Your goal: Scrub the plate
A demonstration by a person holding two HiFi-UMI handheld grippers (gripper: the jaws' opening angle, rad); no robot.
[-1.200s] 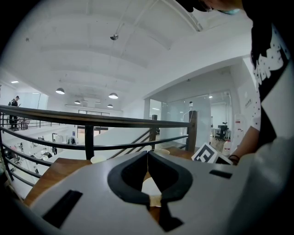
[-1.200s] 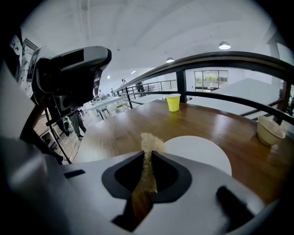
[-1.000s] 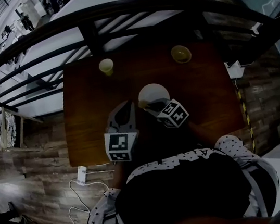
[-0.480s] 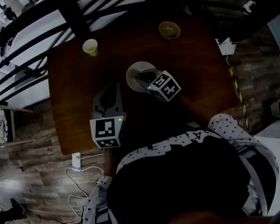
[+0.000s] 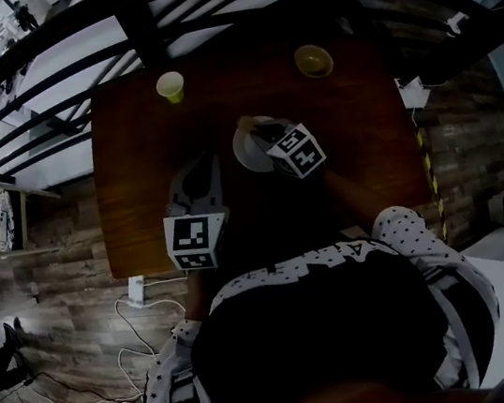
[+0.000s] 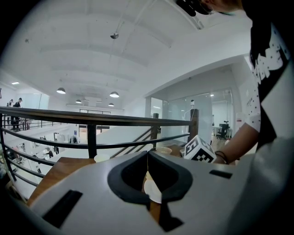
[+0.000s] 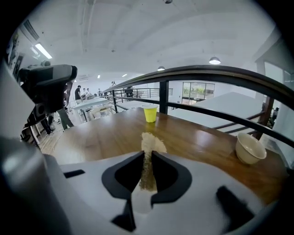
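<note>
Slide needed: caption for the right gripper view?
Right gripper shut on a tan scrubber; wooden table, yellow cup and bowl beyond.

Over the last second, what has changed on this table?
The right claw, shut on its scrub pad, slid forward over the plate. The left claw stayed put beside the plate; plate, yellow cup and bowl kept their places.

A yellow cup [image 5: 170,86] and a bowl [image 5: 313,60] stand well apart on the wooden table [image 5: 137,195].
</note>
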